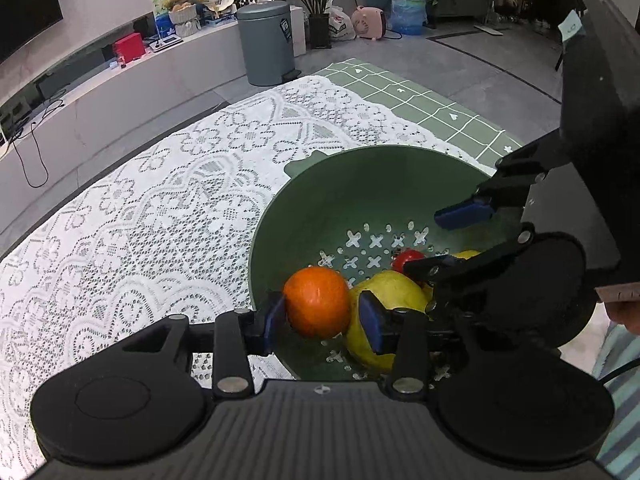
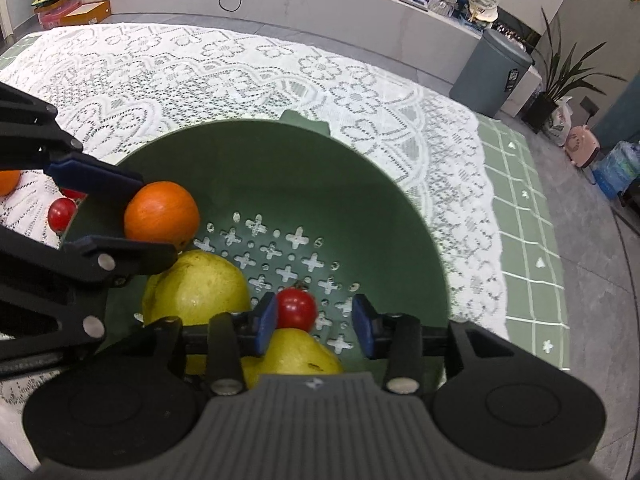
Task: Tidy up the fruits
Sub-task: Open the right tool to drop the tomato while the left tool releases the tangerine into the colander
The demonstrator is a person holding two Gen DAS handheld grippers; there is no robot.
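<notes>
A green colander point(image 1: 320, 200) stands on the lace cloth and holds an orange point(image 1: 316, 300), two yellow-green pears point(image 2: 200, 280) point(image 2: 296, 352) and a cherry tomato point(image 2: 296, 308). My left gripper point(image 1: 320, 320) reaches into the bowl with the orange between its blue pads. The left pad touches the fruit and the right pad stands just clear, so it is open. My right gripper point(image 2: 316, 322) is open around the tomato, which rests on a pear against the left pad, with a gap to the right pad. Each gripper shows in the other's view, the right gripper point(image 1: 440, 240) and the left gripper point(image 2: 150, 220).
Outside the colander's left rim lie another cherry tomato point(image 2: 61, 213) and part of an orange point(image 2: 8, 182) on the white lace cloth point(image 2: 200, 80). A green checked mat point(image 2: 520, 208) covers the table's right end. A grey bin point(image 1: 266, 40) stands on the floor beyond.
</notes>
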